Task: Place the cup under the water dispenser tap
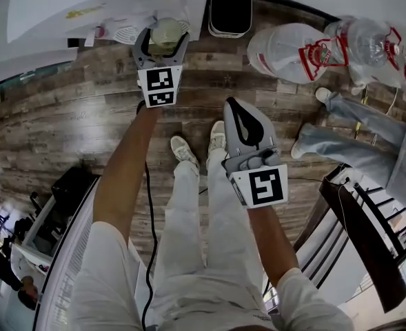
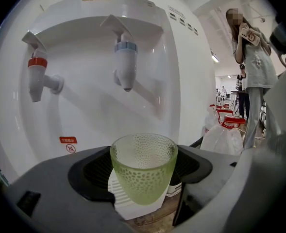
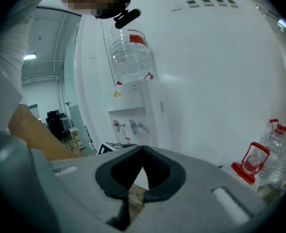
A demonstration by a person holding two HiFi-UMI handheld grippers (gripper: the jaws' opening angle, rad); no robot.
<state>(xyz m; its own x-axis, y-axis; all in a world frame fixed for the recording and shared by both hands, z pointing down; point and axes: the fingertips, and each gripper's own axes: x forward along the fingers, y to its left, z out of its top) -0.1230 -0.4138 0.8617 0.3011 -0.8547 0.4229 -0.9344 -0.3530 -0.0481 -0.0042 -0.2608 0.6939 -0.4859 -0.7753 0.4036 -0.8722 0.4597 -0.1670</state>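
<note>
Brown wood floor (image 1: 65, 116) runs up to a big white water dispenser (image 2: 84, 96), and the left gripper (image 1: 163, 40) holds a bumpy green cup (image 2: 143, 166) right in front of it. Its two fingers are wide apart but press on the cup's sides, so the cup is held. The cup sits low, below the blue tap (image 2: 126, 64) and a little to one side of it, over the white tray (image 2: 119, 200). I cannot tell for sure if the cup's bottom touches the tray yet, because the cup hides that spot. That is where things could go bad. If the fingers let go while the cup is up in the air, it could drop, tip over or break, since it looks like glass. If the cup lands on the tray's edge, it could wobble and fall to the floor. If it stops too far to the side, water would miss it and splash. The red tap (image 2: 37, 79) is close by too, so a slide that way puts the cup under the wrong one. The right gripper (image 1: 234, 109) hangs back with its fingers closed together on nothing, so it cannot catch a fall.
</note>
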